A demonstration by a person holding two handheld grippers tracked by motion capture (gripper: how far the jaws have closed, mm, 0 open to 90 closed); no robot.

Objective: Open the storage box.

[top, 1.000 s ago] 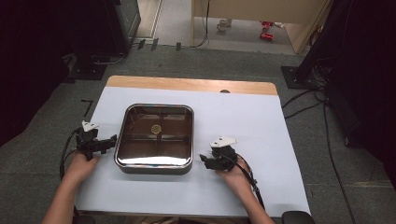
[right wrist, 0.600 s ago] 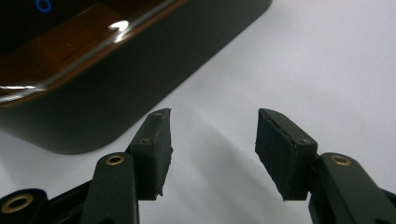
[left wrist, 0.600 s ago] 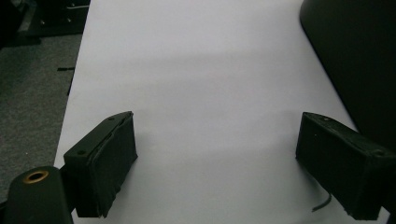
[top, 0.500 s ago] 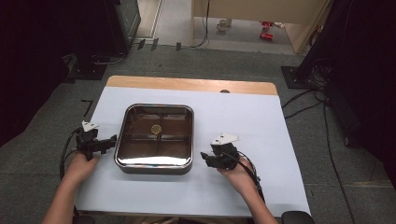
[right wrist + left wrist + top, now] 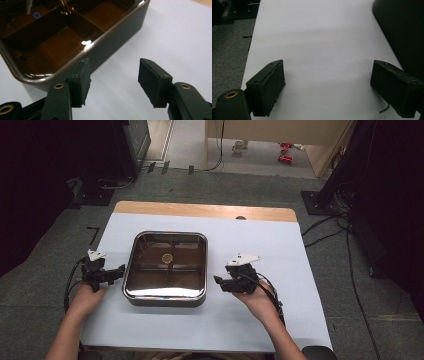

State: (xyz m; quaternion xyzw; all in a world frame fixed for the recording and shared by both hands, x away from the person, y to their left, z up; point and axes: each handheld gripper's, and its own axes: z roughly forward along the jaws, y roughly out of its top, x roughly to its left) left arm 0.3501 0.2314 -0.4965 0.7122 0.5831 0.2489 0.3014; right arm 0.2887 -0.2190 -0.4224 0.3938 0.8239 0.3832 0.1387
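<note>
Flanking an unlabelled brown box [image 5: 166,268]: both open claws [image 5: 119,271] [image 5: 218,282]

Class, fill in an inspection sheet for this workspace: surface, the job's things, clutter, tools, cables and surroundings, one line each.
Surface: table under a white sheet, with a bare wooden strip along its far edge.
Job's things: dark, glossy lidded box with rounded corners, flat on the sheet between the two tools; dividers show through its lid.
Clutter: nothing seen on the sheet.
Tools: left tool open, nothing between its jaws, beside the box's left wall; right tool open, nothing between its jaws, which have just been opening, aimed at the box's right wall, apart from it.
Cables: one trails from each tool; more lie on the floor at right.
Surroundings: grey carpet, dark equipment stands, wooden furniture behind.
</note>
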